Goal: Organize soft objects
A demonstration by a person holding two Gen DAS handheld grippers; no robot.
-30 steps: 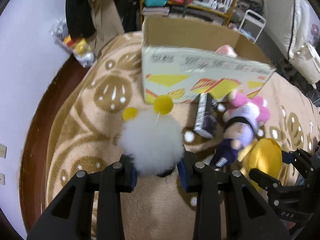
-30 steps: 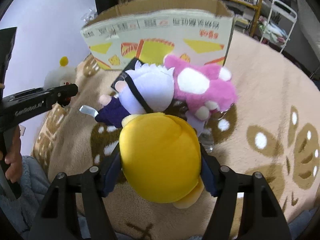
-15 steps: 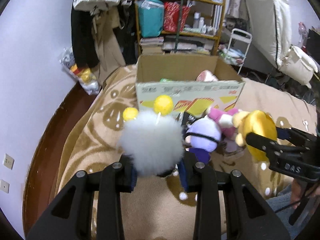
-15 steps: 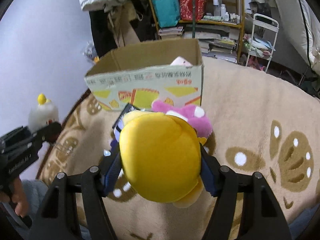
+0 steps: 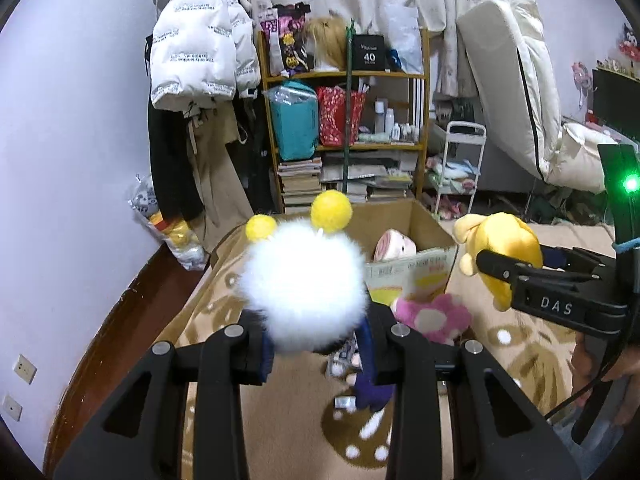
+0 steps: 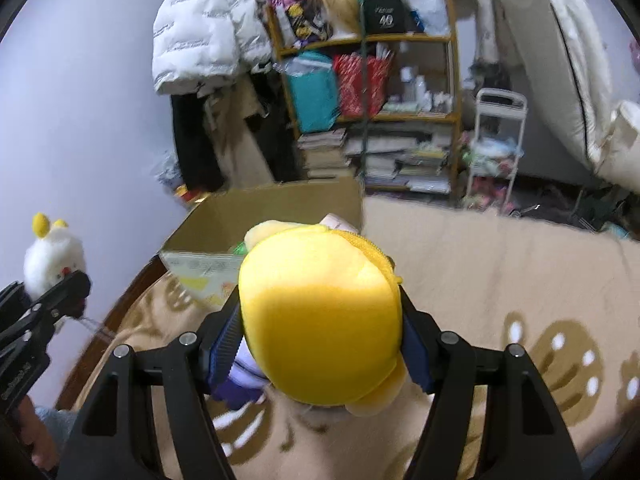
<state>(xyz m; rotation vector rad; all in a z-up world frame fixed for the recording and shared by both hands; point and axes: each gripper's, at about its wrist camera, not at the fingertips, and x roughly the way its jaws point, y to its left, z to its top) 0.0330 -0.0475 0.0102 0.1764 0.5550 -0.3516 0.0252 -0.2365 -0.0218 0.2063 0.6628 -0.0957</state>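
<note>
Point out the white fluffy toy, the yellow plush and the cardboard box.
white fluffy toy (image 5: pixel 306 288), left wrist view, middle of its body
yellow plush (image 6: pixel 320 316), right wrist view, rounded back
cardboard box (image 5: pixel 430 226), left wrist view, inner right wall

Two raised wrist views, both facing the cardboard box (image 5: pixel 416 236) and shelf (image 6: pixel 372 92).

I can read "DAS" in pale letters on the side of my right gripper (image 5: pixel 500 276), seen from my left cam. A black box (image 5: pixel 369 53) on the shelf unit's (image 5: pixel 425 120) top board says "40". White puffer jacket (image 5: pixel 200 40) has rows of small print, too tiny to read. Cardboard box (image 5: pixel 416 268) near wall: printed chars, illegible.
</note>
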